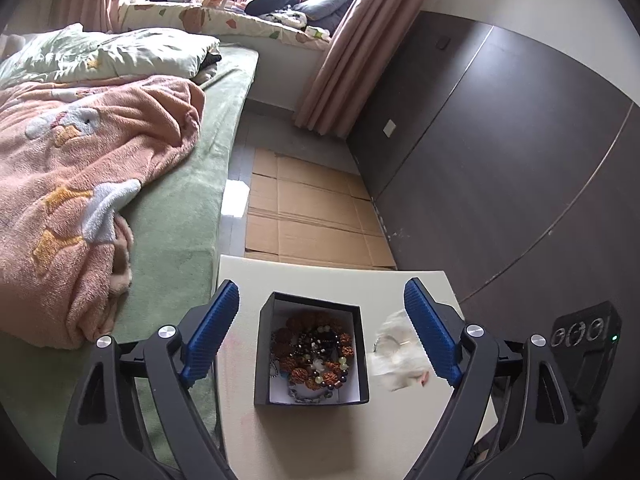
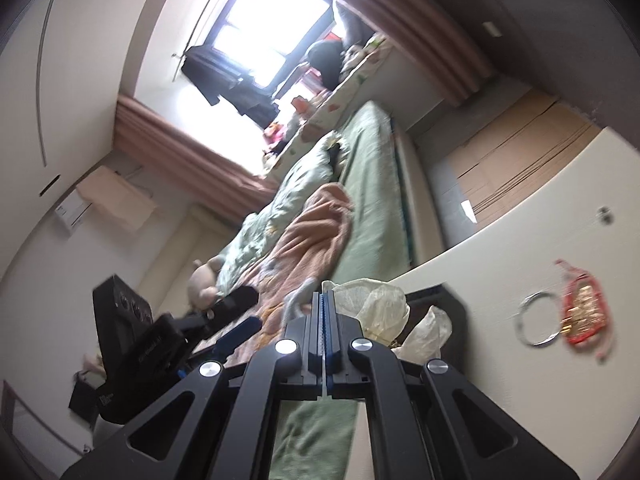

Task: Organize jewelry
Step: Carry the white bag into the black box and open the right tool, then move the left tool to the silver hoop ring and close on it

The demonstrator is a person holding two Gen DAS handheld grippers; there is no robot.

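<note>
A black box [image 1: 312, 354] with a white lining stands on the white table [image 1: 320, 440], filled with beaded bracelets [image 1: 316, 356] in brown and black. My left gripper [image 1: 322, 312] is open and hovers over the box, its blue pads wide on either side. A clear plastic bag with a ring-shaped piece [image 1: 396, 356] lies right of the box. My right gripper [image 2: 325, 300] is tilted sideways and shut on a crumpled clear plastic bag [image 2: 376, 308]. A silver bangle [image 2: 538, 318] and a red charm packet [image 2: 582, 314] lie on the table [image 2: 520, 240].
A bed with green sheet and pink blanket [image 1: 80, 168] runs along the table's left side. Flattened cardboard [image 1: 308, 212] covers the floor beyond the table. A dark wardrobe [image 1: 500, 152] stands on the right. The left gripper's body [image 2: 160, 344] shows in the right wrist view.
</note>
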